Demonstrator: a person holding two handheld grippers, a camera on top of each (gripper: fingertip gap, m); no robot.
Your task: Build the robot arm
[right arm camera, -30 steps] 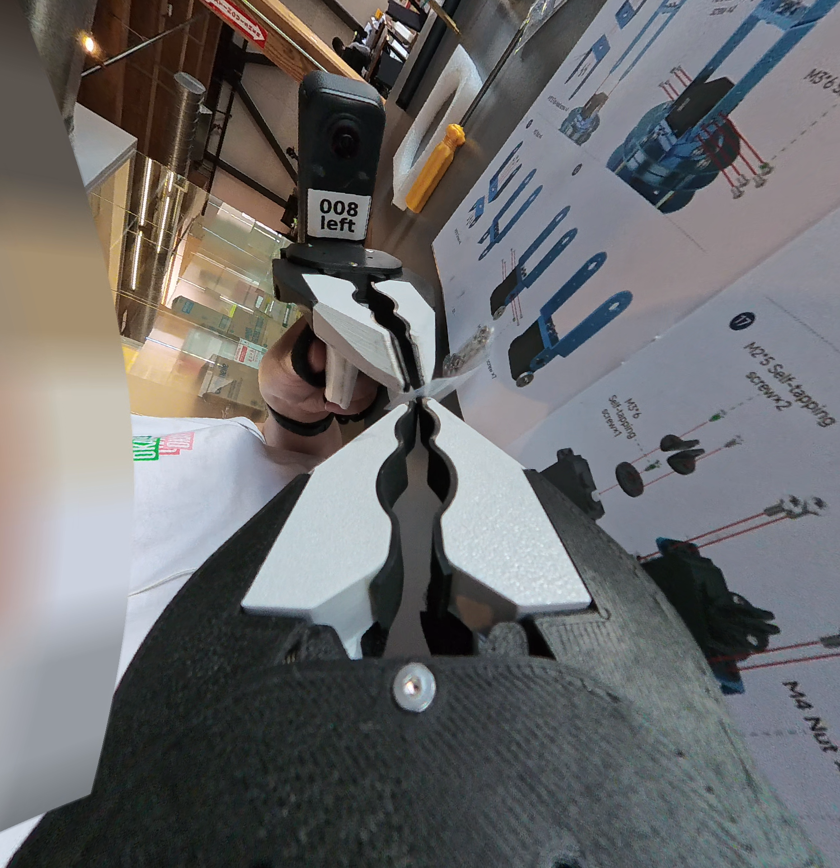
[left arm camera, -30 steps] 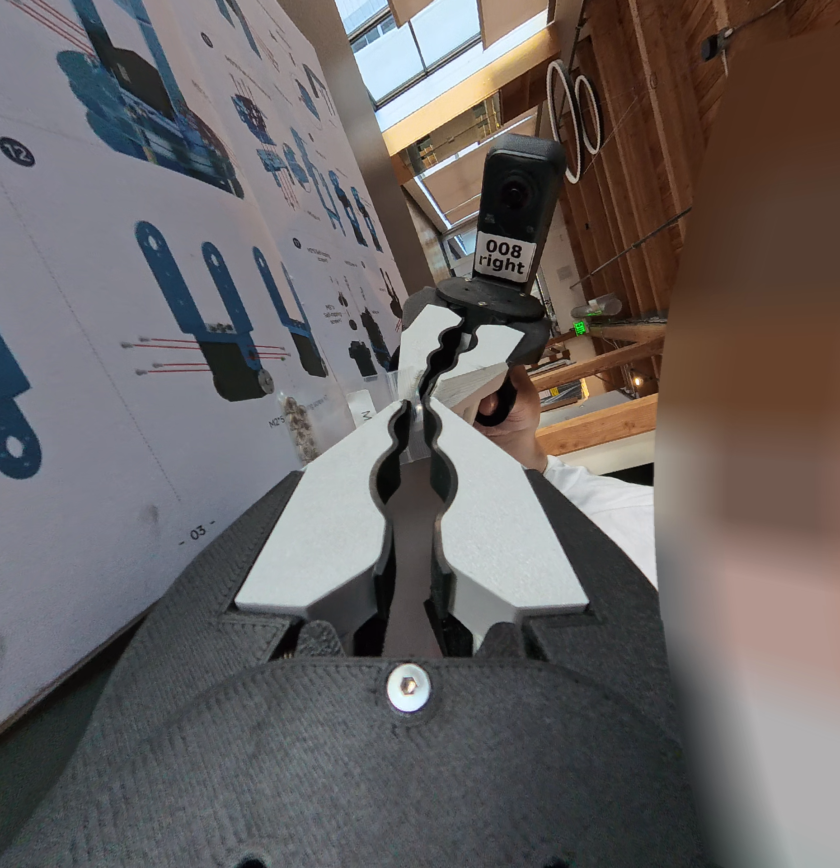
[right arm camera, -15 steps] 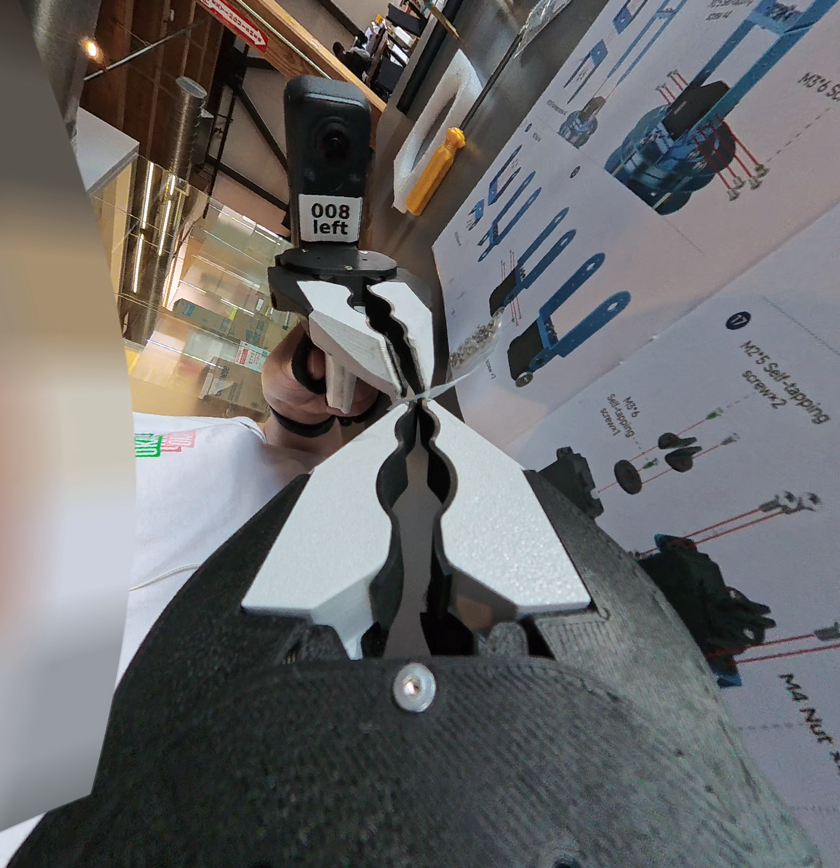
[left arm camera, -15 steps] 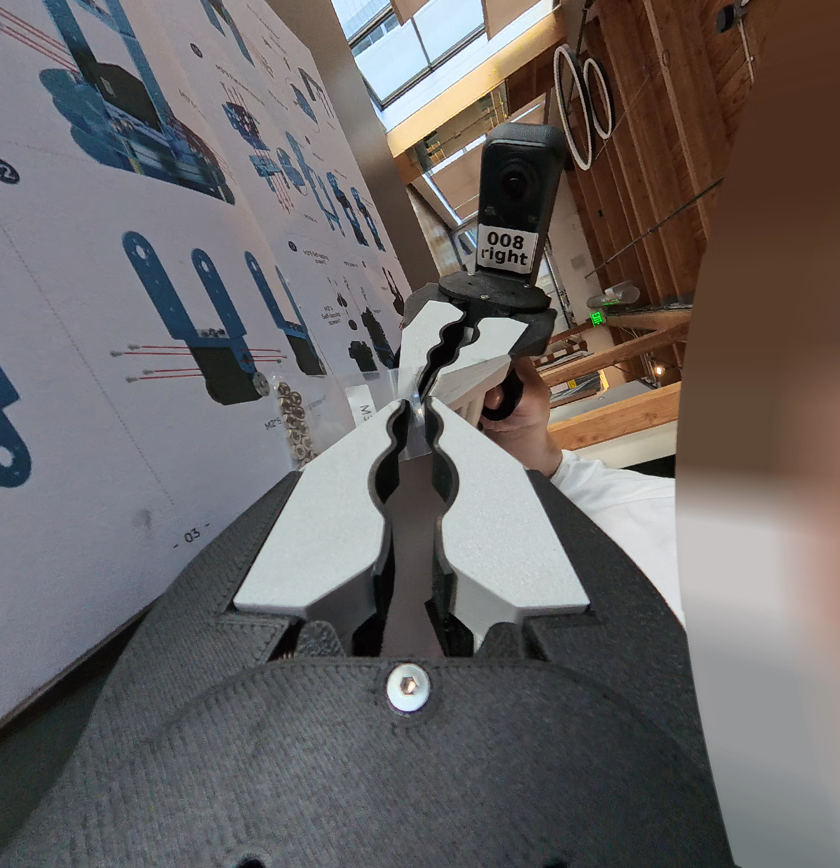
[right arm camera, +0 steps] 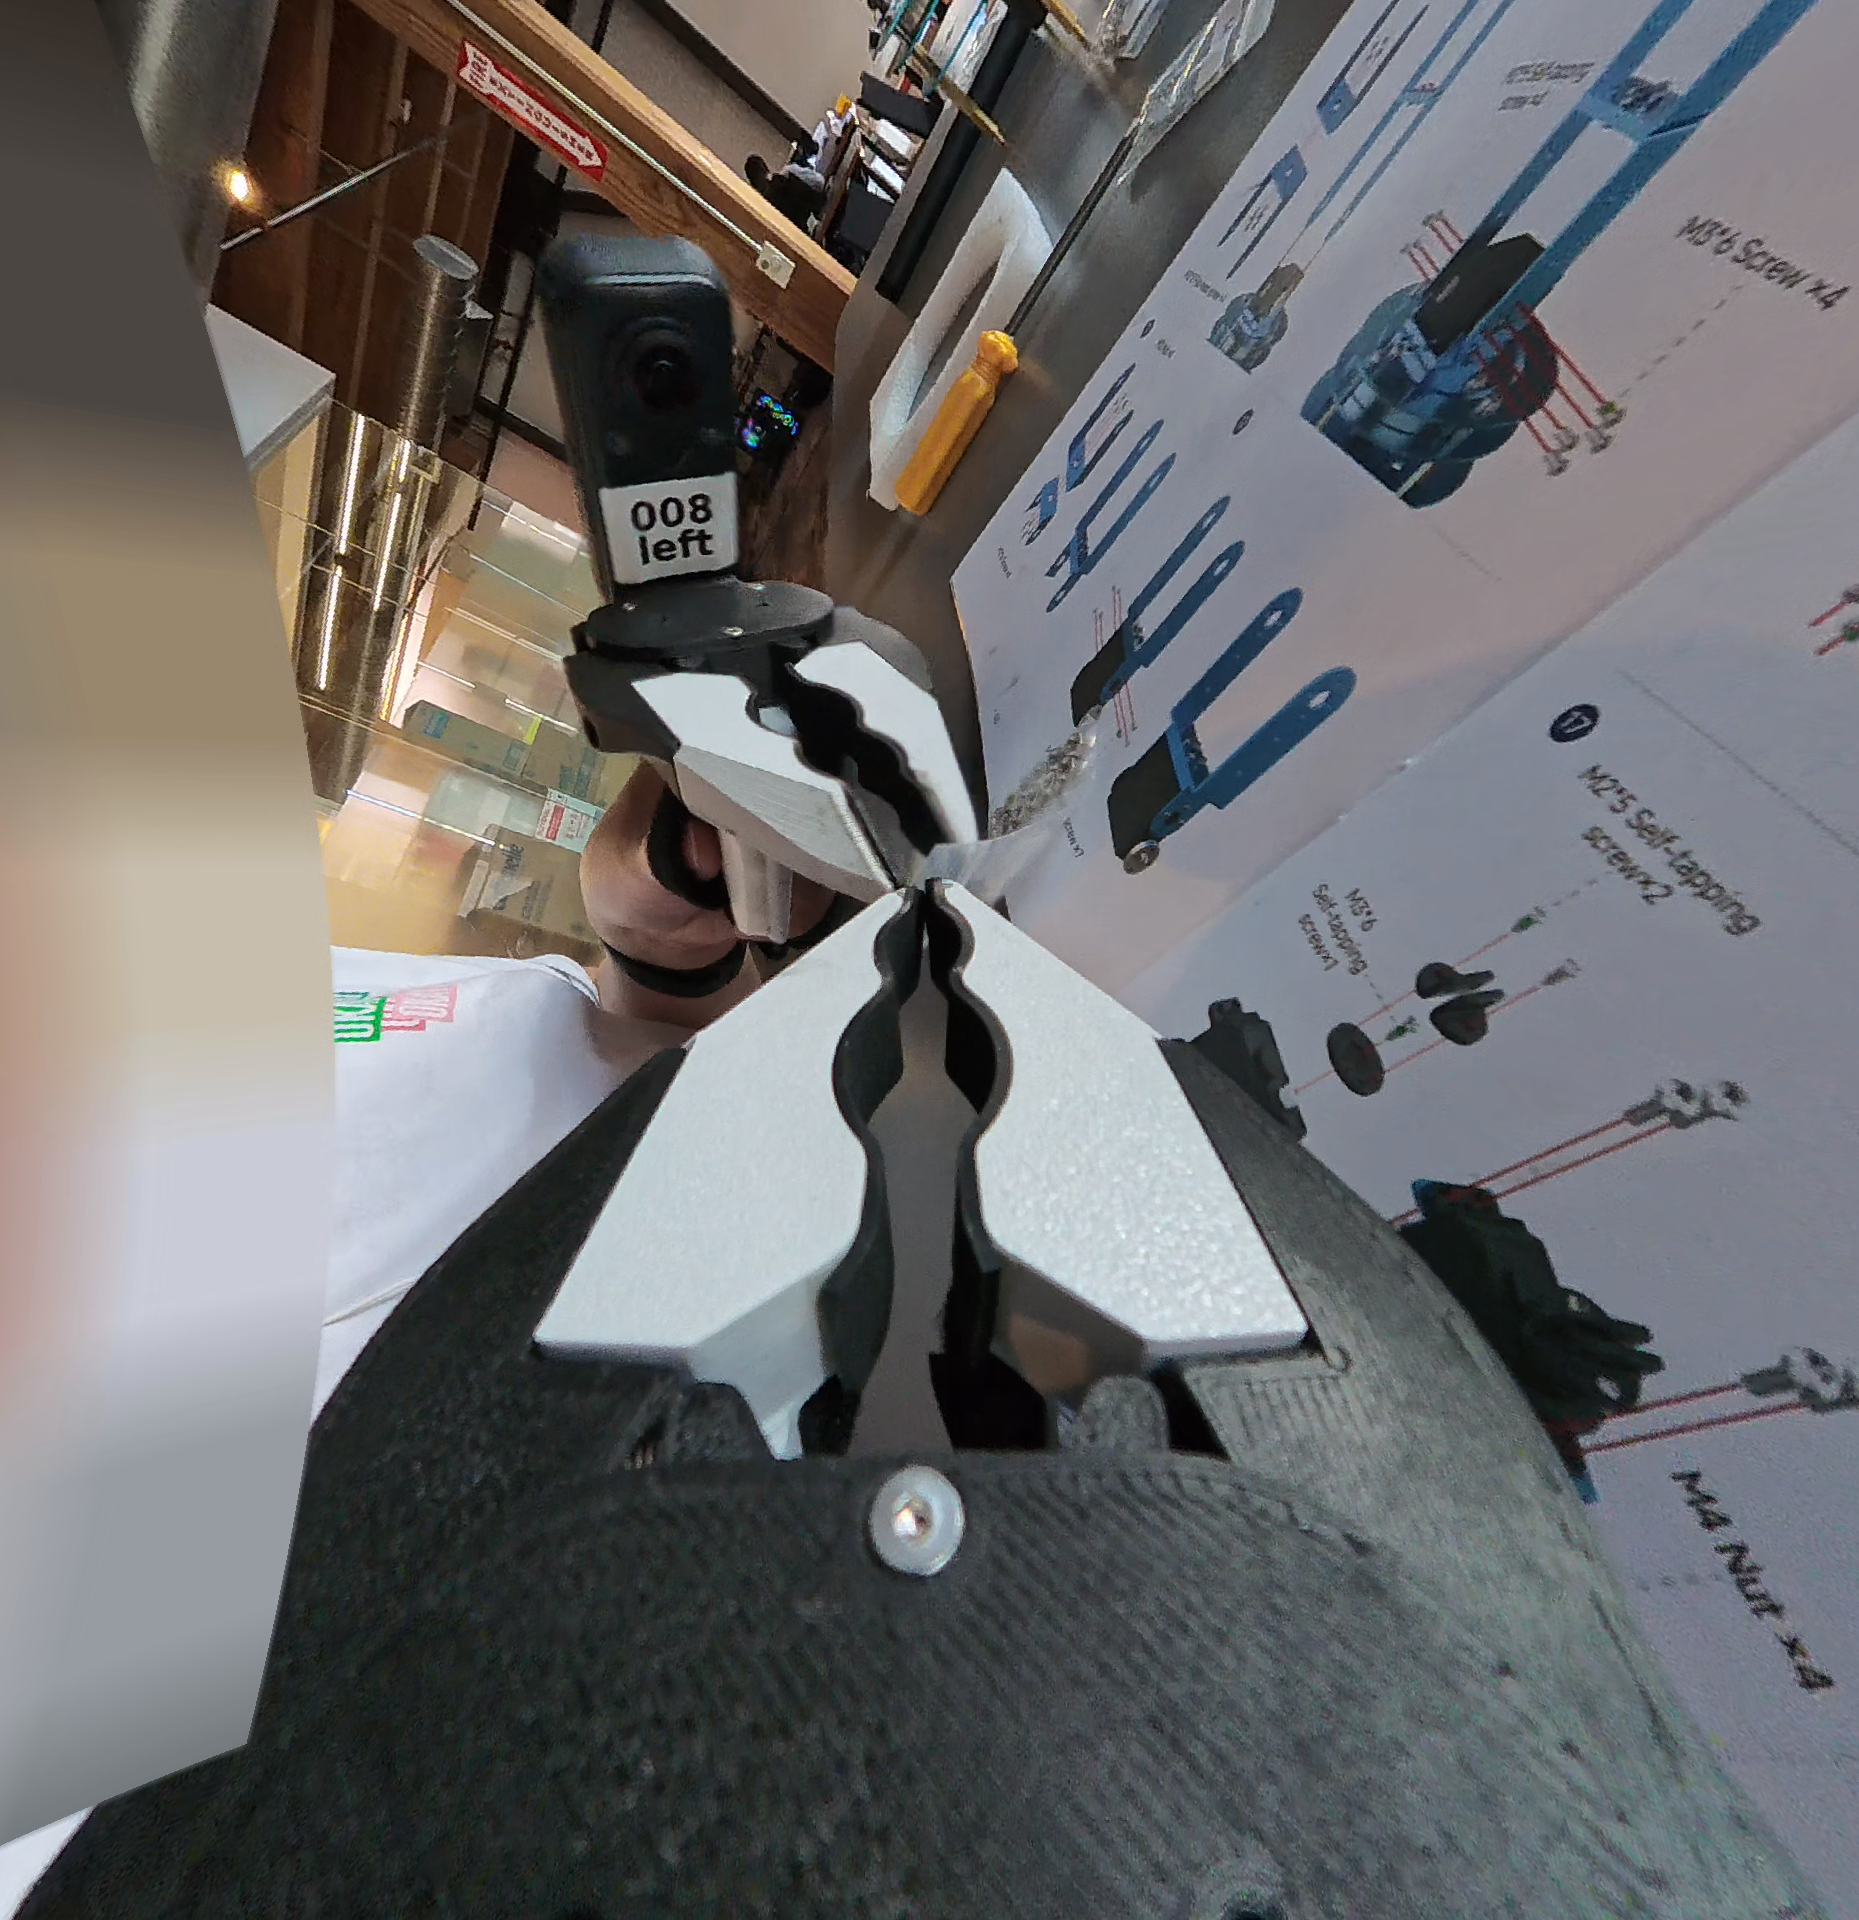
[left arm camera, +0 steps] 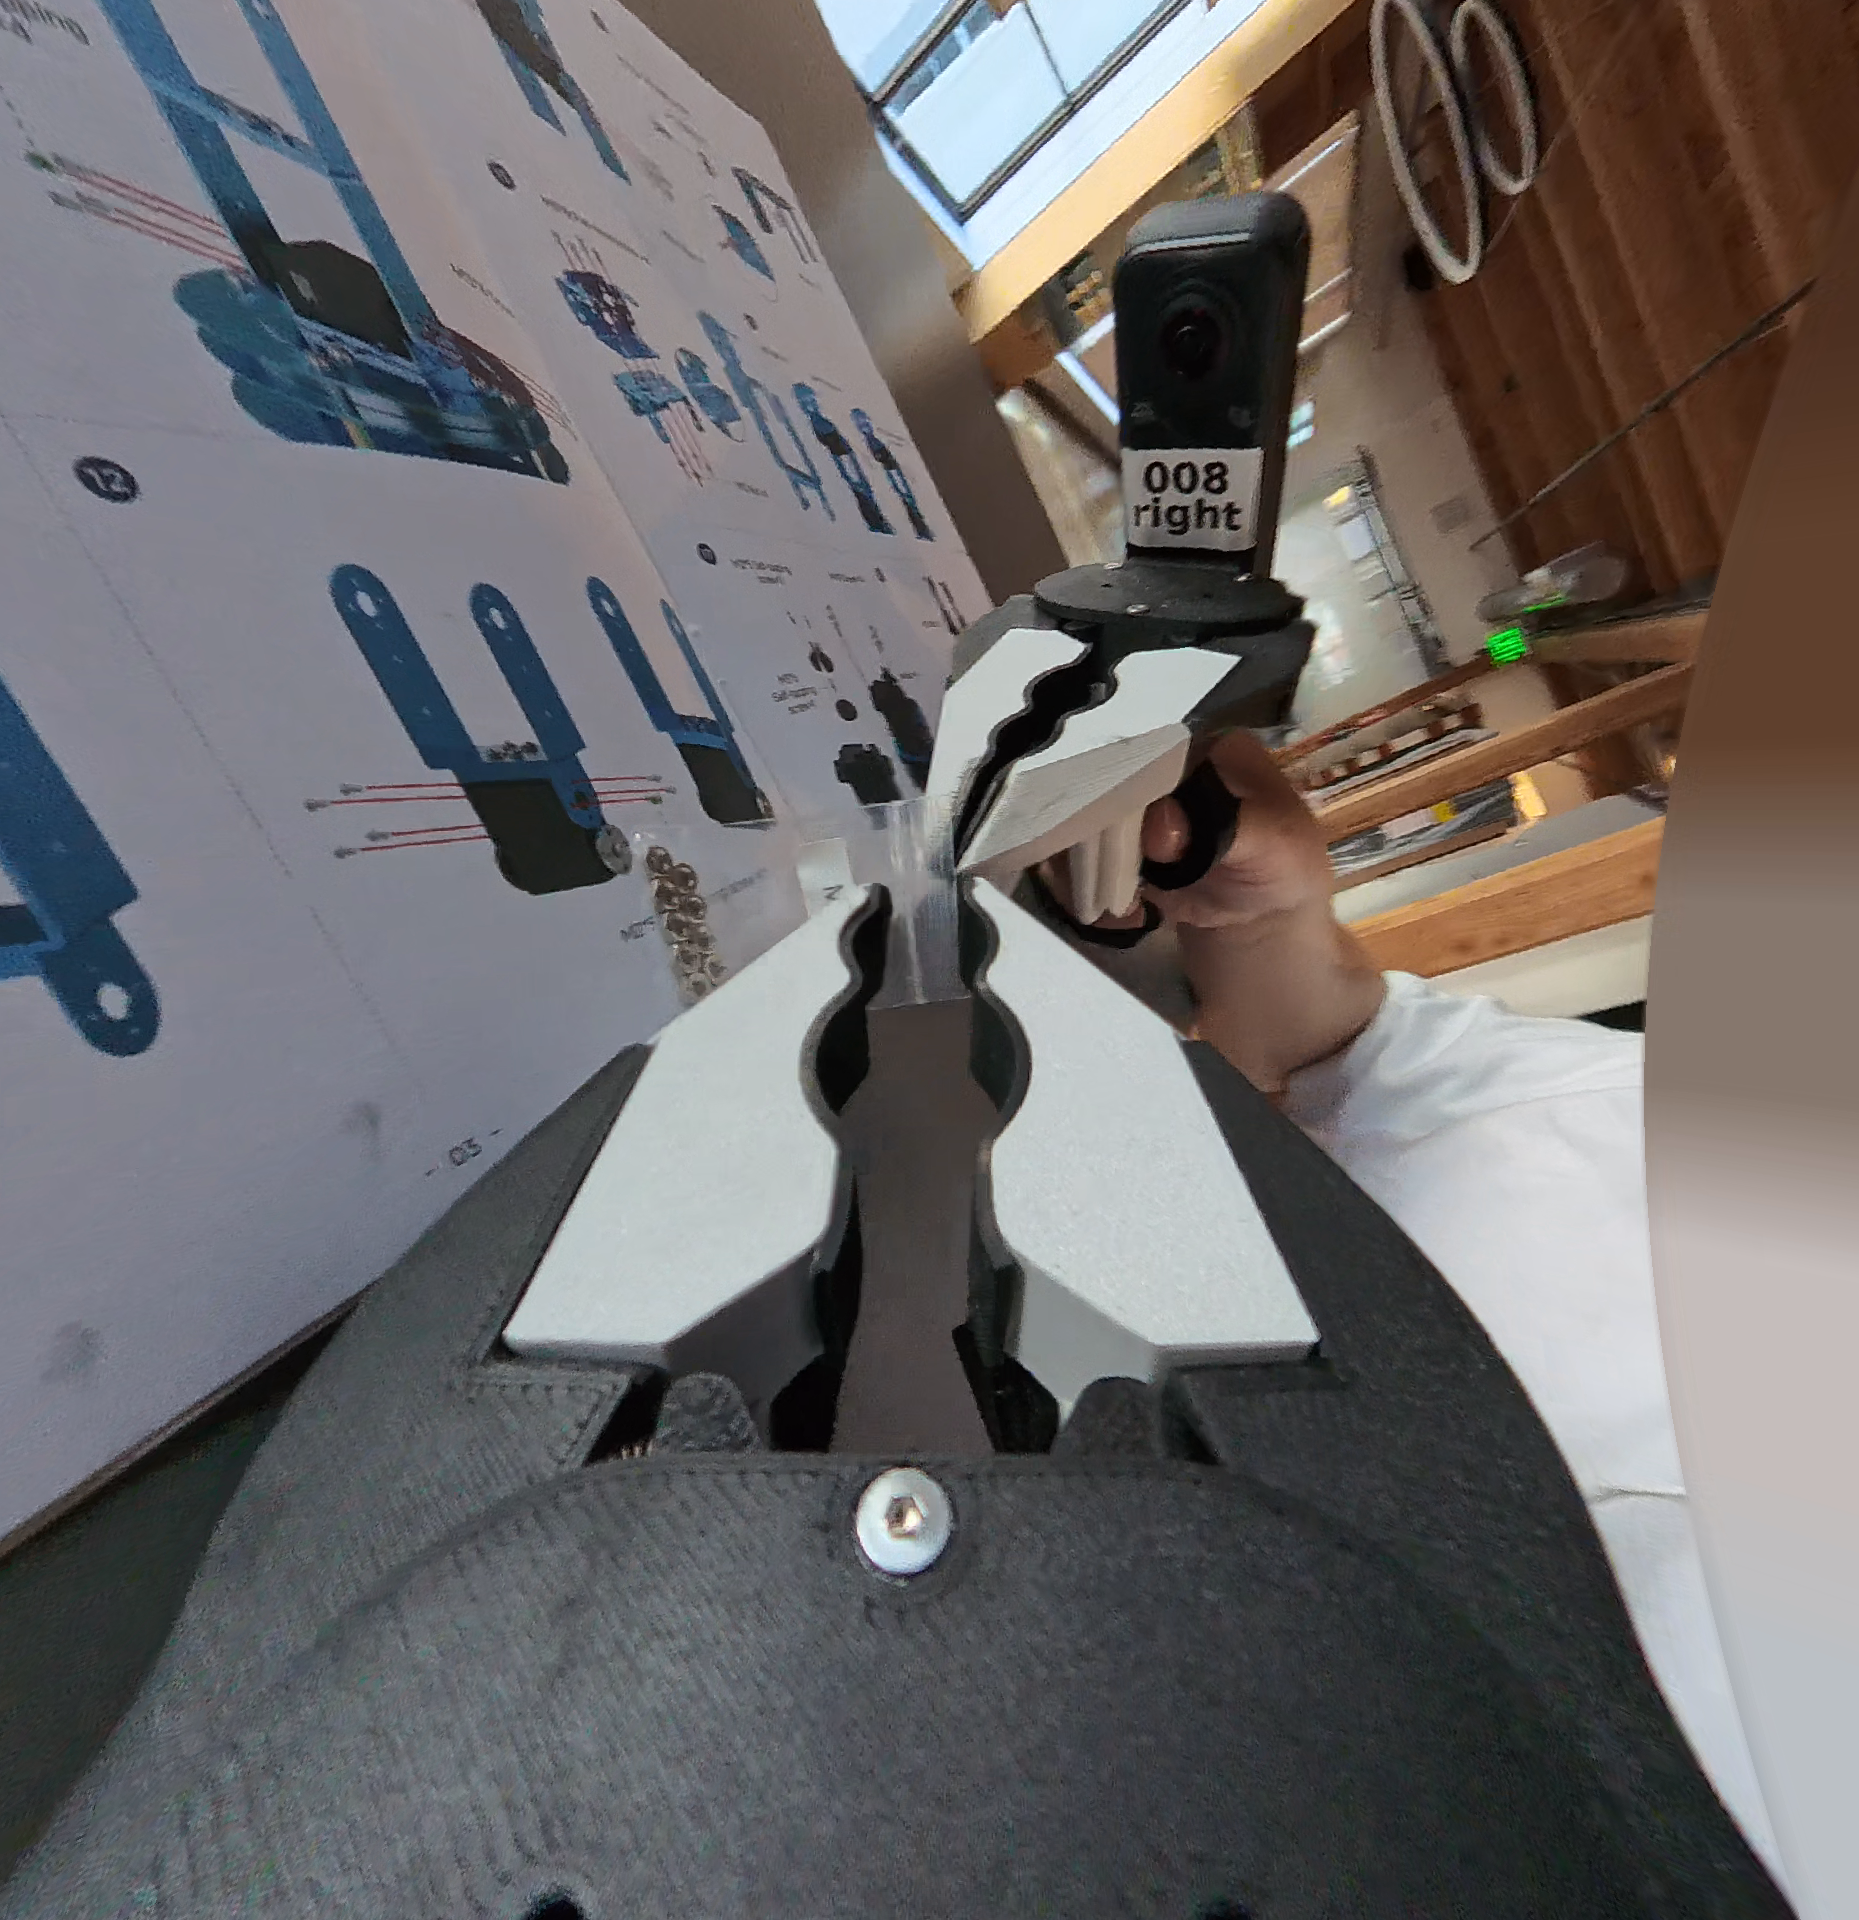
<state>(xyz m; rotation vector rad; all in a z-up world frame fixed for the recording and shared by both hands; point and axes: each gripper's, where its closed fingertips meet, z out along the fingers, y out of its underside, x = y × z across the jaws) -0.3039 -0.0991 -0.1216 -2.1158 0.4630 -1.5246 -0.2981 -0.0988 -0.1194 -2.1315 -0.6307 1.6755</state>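
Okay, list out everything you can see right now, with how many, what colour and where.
plastic bag: one, clear, pinched between both grippers' tips
small metal parts: a cluster, silver, inside the bag
instruction sheets: several, white with blue diagrams, on the table
screwdriver handle: one, yellow, beyond the sheets
foam piece: one, white, beside the screwdriver handle
left gripper: one, grey and black, shut on the bag
right gripper: one, same colours, shut on the bag

Large white instruction sheets (left arm camera: 281, 727) printed with blue and black part drawings, spread flat on a dark table (right arm camera: 1070, 249). Yellow-handled screwdriver (right arm camera: 956, 431) just past the sheets' far edge, touching a white foam block (right arm camera: 966, 281). Black plastic part (right arm camera: 1507, 1309) resting on the near sheet. Overhead: skylight (left arm camera: 1008, 94), two ring lights (left arm camera: 1455, 135), wooden beams (left arm camera: 1507, 894), green lit sign (left arm camera: 1507, 646).
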